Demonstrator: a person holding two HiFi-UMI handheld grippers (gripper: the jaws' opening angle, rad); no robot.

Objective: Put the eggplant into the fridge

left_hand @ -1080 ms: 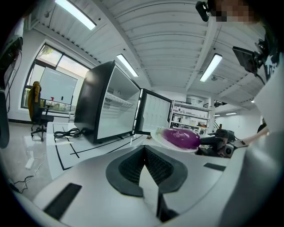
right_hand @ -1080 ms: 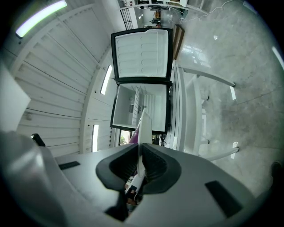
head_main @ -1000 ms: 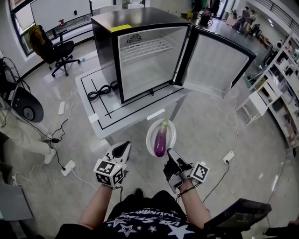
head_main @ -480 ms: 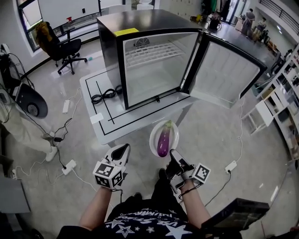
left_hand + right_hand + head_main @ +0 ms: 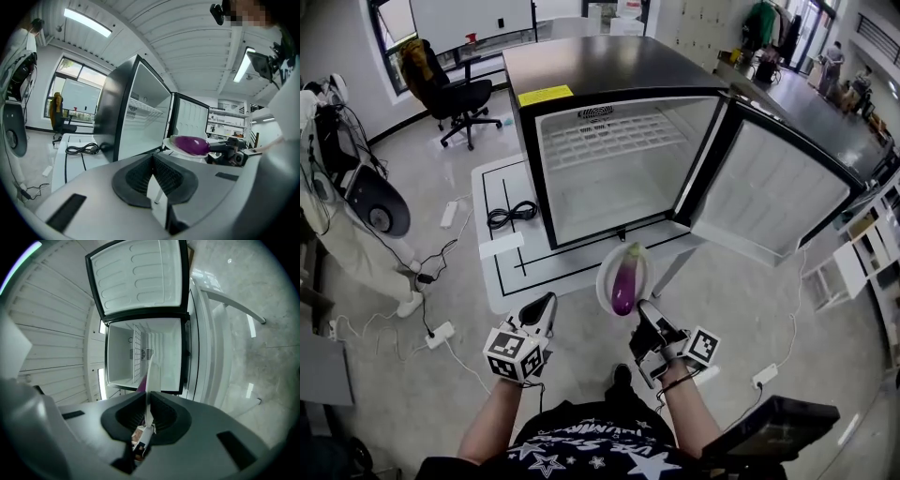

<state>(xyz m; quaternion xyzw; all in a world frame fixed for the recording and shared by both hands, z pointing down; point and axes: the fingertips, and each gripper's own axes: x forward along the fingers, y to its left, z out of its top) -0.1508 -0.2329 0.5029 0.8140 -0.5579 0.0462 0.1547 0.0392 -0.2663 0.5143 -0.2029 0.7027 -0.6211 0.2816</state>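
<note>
While the jaws of the right gripper [image 5: 642, 310] are clamping tight on the rim of a white plate [image 5: 604, 274], the eggplant [image 5: 622, 284] is lying on that plate.
The jaws of the left gripper [image 5: 546, 301] are sitting closed on nothing, apart from the plate on its left. The plate is hanging near the front edge of the bench [image 5: 511, 278], before the fridge [image 5: 609, 66], whose door [image 5: 769, 202] is standing swung wide to the right.

bright ceiling strips, floor glare, fisheye edges
</note>
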